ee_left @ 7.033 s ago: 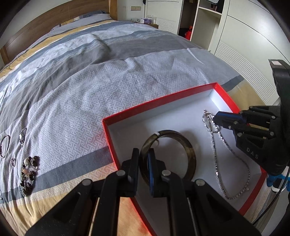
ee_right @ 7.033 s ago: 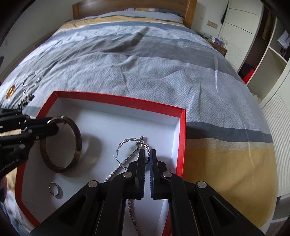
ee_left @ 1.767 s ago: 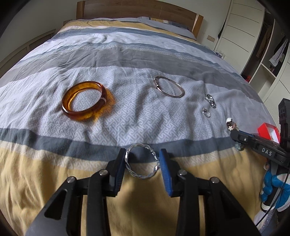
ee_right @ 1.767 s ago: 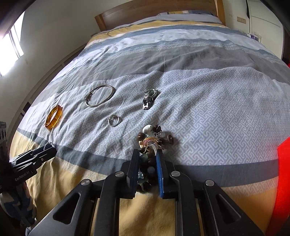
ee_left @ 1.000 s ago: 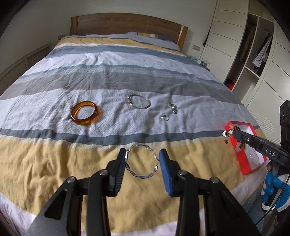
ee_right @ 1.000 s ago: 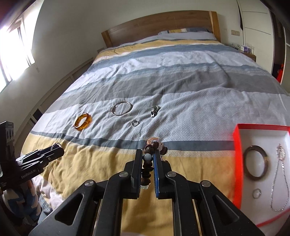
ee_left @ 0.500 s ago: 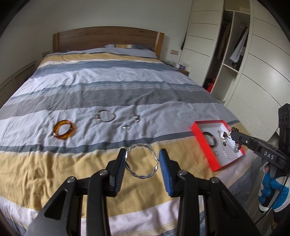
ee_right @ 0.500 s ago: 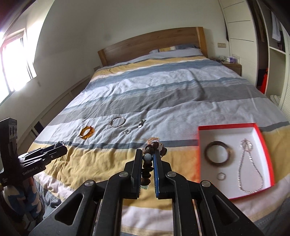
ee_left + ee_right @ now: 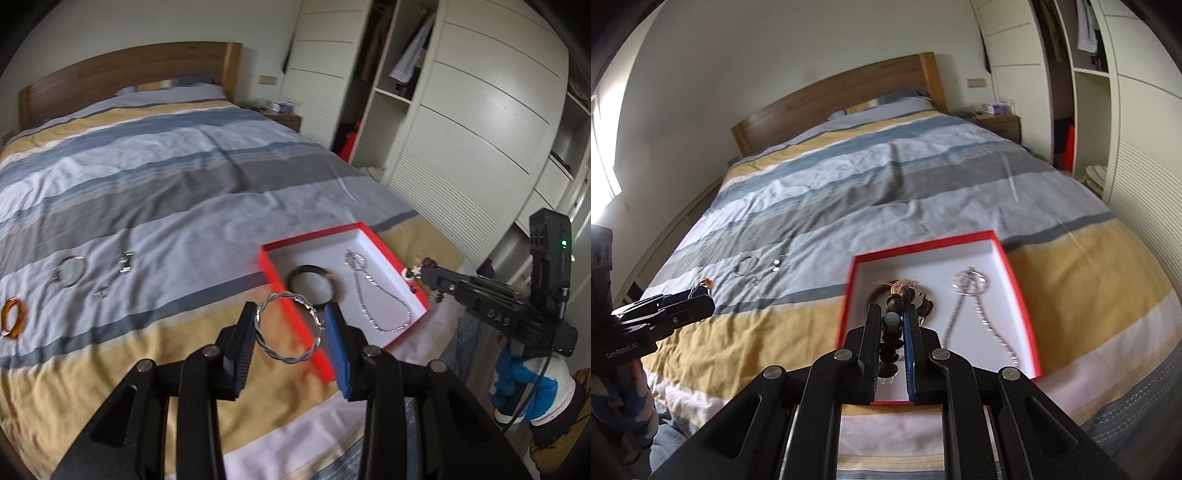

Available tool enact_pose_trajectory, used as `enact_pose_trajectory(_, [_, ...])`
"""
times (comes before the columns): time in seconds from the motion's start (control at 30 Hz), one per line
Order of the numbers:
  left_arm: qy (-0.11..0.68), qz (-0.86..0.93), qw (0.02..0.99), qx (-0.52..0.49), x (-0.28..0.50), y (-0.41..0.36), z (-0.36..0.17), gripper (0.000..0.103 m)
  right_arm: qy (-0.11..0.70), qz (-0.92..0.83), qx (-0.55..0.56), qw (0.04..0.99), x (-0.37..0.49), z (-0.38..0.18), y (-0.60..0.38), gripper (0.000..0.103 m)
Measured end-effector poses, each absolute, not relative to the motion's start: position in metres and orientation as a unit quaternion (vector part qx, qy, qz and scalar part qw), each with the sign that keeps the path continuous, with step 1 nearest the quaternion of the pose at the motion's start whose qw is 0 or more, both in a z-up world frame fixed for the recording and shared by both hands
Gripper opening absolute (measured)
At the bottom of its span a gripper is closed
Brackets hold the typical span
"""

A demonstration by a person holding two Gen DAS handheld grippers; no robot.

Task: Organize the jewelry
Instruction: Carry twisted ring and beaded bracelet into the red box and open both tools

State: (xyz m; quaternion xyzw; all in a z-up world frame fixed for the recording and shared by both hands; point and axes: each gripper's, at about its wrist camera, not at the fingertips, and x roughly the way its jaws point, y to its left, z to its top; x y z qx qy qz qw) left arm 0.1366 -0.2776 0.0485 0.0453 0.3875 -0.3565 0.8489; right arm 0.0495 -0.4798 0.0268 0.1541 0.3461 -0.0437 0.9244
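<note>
Both hands are loaded over the foot of the bed [image 9: 155, 192]. The left gripper [image 9: 290, 328] pinches a twisted silver bangle [image 9: 288, 328] across its width, the ring hanging in the air just short of the red box [image 9: 295, 314]. The right gripper [image 9: 892, 332], pressed nearly together, clamps a strand of dark beads [image 9: 892, 328], with a tassel end and loose beads poking past the tips above the box's near-left corner.

Next job, as I read it: get each piece inside the red rim before letting go. The bangle wants to clear the near wall and come down flat on white floor, beside the dark bangle [image 9: 310, 282] rather than on it. The beads dangle and will swing, so lower them until the strand piles up, then spread the jaws; keep them off the silver chain [image 9: 380, 295] so nothing tangles. Two grippers in one small box means going in turn or keeping to separate corners.

The count: one box; in it, one dark bangle and one chain. In the grippers, one twisted bangle and one bead strand. Left on the bedspread: one amber bangle [image 9: 13, 317], one silver hoop [image 9: 68, 271], one small clasp-like piece [image 9: 125, 263] and one small ring [image 9: 100, 292], too blurred to call firmly.
</note>
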Motion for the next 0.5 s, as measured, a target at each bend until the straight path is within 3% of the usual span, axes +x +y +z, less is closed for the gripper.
enact_pose_trajectory(0.27, [0.430,-0.390,0.810,0.085,0.149,-0.369,-0.010,0.034,0.382,-0.061,0.176,0.905,0.068,-0.025,-0.527,0.012])
enact_pose_trajectory(0.5, [0.464,-0.390,0.789,0.101,0.163,-0.401,-0.058,0.034,0.411,-0.059,0.185,0.891,0.082,-0.062,-0.541,0.012])
